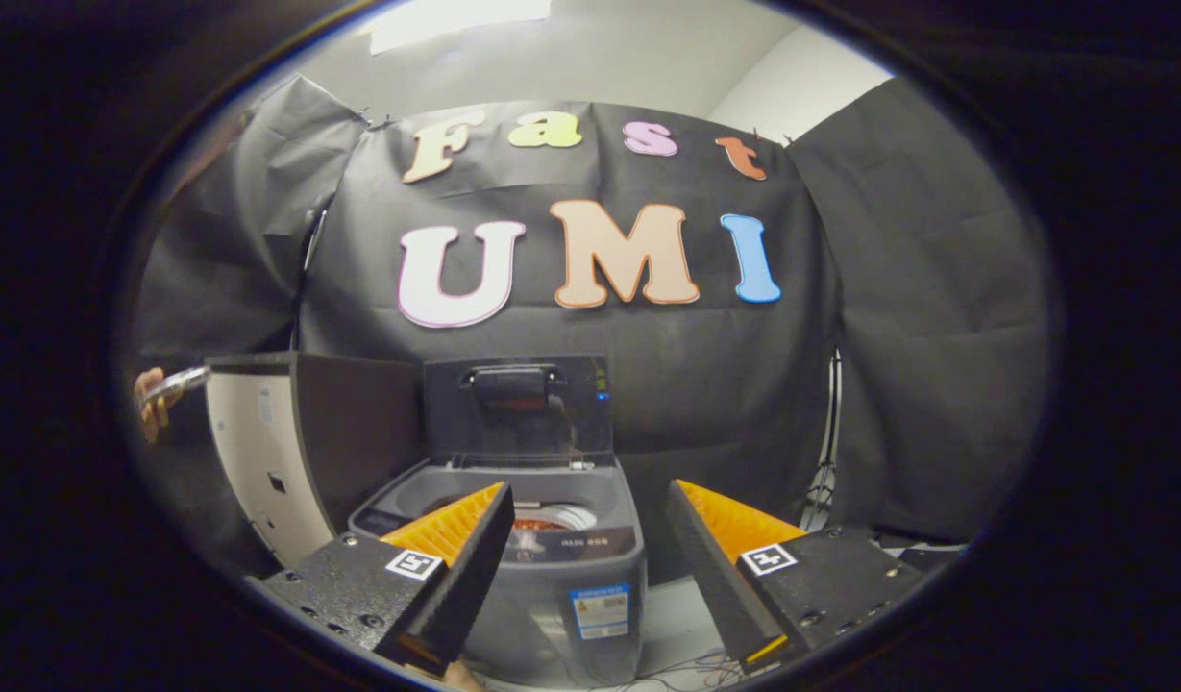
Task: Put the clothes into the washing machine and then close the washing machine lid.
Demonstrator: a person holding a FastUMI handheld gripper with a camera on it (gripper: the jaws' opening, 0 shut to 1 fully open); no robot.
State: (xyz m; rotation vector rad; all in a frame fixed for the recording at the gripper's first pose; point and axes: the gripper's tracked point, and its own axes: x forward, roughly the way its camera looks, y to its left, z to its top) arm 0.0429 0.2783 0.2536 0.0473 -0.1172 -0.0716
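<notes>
A small grey top-loading washing machine (561, 567) stands just ahead of my fingers. Its dark lid (518, 404) is raised upright at the back. Down in the drum something reddish-orange (550, 523) shows, probably cloth. My gripper (585, 500) hovers above the machine's front, open wide, with nothing between the fingers. The left fingertip (489, 505) overlaps the drum opening's left edge, and the right fingertip (691, 500) stands to the right of the machine.
A white and dark boxy cabinet (302, 442) stands to the left of the machine. A person's hand (153, 399) holds a shiny object beside the cabinet. Loose wires (691, 668) lie on the white floor to the right of the machine.
</notes>
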